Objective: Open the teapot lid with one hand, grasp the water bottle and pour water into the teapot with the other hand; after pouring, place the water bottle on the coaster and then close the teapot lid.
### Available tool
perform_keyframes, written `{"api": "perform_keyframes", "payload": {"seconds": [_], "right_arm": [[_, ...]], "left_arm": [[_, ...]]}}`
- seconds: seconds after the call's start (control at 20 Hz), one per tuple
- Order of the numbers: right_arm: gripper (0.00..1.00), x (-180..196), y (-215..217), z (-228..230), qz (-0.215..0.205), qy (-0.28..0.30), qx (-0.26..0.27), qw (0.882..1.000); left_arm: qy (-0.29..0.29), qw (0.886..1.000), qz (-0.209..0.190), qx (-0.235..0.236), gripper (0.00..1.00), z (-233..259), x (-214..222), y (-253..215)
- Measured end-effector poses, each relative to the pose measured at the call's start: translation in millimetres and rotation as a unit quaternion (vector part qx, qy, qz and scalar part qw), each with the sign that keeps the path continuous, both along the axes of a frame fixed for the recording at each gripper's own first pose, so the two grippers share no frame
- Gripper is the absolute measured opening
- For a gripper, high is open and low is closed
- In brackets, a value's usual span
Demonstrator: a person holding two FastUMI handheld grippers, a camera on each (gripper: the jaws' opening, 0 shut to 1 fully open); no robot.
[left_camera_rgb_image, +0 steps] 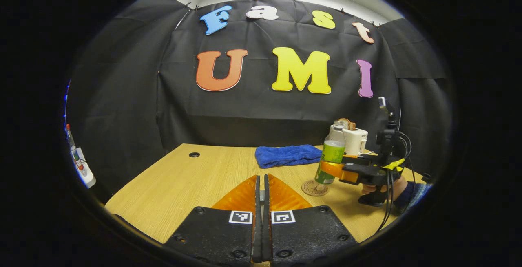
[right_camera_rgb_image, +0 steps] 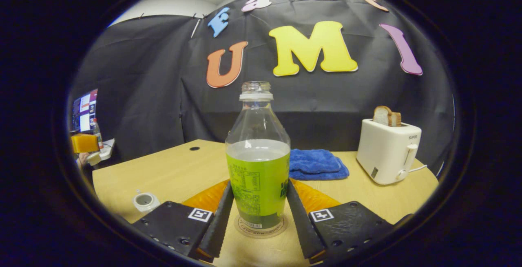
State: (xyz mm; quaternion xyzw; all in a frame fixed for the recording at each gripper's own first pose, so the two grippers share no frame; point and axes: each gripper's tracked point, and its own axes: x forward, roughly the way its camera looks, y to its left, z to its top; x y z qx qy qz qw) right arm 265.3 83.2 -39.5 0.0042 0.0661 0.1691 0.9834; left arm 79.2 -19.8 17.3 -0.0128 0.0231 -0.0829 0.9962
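Water bottle [right_camera_rgb_image: 257, 165] on coaster [right_camera_rgb_image: 261, 227] (uncapped, upright)

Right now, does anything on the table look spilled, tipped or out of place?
Nothing stands out. The water bottle stands upright on the coaster, uncapped, between the right tongs. The table looks dry. The teapot near its left edge has its lid off, as the task expects.

1. The desk [right_camera_rgb_image: 179, 169] looks like pale wood-grain laminate, smooth and matt.
2. The water bottle [right_camera_rgb_image: 257, 153] is clear glossy plastic with a shiny green label wrap.
3. Behind the bottle, the towel [right_camera_rgb_image: 316, 164] is fluffy blue terry cloth.
4. The toaster [right_camera_rgb_image: 387, 151] beside that towel is smooth white plastic.
5. Under the bottle, the coaster [left_camera_rgb_image: 315, 188] looks matt, maybe wood or cork.
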Motion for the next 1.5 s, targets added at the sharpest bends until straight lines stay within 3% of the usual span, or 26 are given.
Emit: {"api": "perform_keyframes", "payload": {"seconds": [0.35, 0.85, 1.05, 1.2, 1.5], "right_arm": [[0.72, 18, -2, -33, -0.005, 0.027, 0.005, 1.000], [0.73, 15, 2, -32, 0.006, 0.039, 0.001, 0.999], [0.80, 9, 3, -41, 0.012, 0.057, -0.010, 0.998], [0.96, -4, 1, -34, 0.022, 0.052, -0.008, 0.998], [0.97, -40, -25, -16, 0.008, 0.029, 0.000, 1.000]], "left_arm": [[0.008, 1.000, -0.012, 0.007, 0.03, -10, 7, -9], [0.020, 1.000, -0.011, 0.014, 0.03, -18, 15, -10], [0.020, 1.000, -0.012, 0.014, 0.03, -19, 17, -10], [0.021, 1.000, -0.011, 0.016, 0.03, -19, 20, -9], [0.015, 1.000, -0.020, 0.014, 0.03, -16, 29, -19]]}}
